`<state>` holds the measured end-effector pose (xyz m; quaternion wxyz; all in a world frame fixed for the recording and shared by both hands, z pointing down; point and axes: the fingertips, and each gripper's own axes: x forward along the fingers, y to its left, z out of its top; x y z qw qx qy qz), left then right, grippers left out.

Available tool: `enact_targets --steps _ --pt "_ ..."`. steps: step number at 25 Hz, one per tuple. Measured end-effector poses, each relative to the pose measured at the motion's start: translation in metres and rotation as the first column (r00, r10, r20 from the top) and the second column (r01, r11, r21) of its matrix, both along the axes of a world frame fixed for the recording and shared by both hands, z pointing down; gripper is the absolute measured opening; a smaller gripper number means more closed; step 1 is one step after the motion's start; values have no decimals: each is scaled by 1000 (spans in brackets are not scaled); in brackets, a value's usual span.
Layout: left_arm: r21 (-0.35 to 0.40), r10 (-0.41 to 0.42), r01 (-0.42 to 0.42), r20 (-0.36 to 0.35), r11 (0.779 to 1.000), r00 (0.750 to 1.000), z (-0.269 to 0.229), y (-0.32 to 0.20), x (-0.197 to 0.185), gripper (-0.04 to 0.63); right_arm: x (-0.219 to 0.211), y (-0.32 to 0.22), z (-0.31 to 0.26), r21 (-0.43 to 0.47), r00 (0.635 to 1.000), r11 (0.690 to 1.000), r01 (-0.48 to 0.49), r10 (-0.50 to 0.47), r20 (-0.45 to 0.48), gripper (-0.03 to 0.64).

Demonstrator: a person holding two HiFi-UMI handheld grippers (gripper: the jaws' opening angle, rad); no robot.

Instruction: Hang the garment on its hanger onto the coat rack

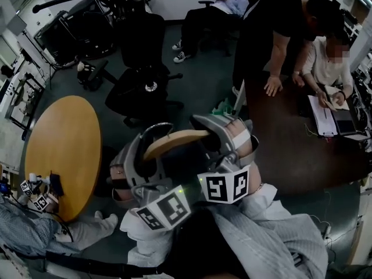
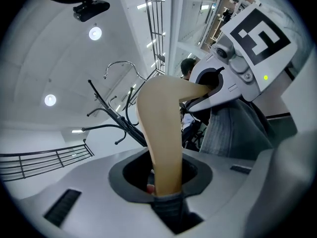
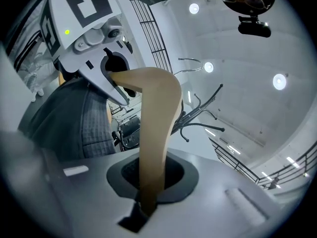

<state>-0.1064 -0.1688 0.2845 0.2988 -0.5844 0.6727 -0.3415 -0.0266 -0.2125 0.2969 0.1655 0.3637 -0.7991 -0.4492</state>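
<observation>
A pale grey striped garment [image 1: 279,237] fills the lower right of the head view, bunched under the two grippers and draped on the wooden hanger [image 1: 177,139]; to the left lies a round wooden table [image 1: 64,150], to the right a dark table [image 1: 290,150] with two people bent over it, and a black office chair [image 1: 142,68] stands at the upper centre; the black coat rack [image 2: 115,110] with its curved arms shows in the middle of both gripper views, beyond the hanger and apart from it; the left gripper [image 2: 166,192] pinches one arm of the hanger, a fold of cloth caught at the jaws' base; the right gripper [image 3: 148,202] pinches the other arm, its jaws pressed close on the wood.
</observation>
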Motion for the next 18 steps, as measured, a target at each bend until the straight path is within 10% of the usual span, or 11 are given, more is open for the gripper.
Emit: enact_targets --steps 18 --pt "29 70 -70 19 997 997 -20 -150 -91 89 -89 -146 -23 64 995 993 -96 94 33 11"
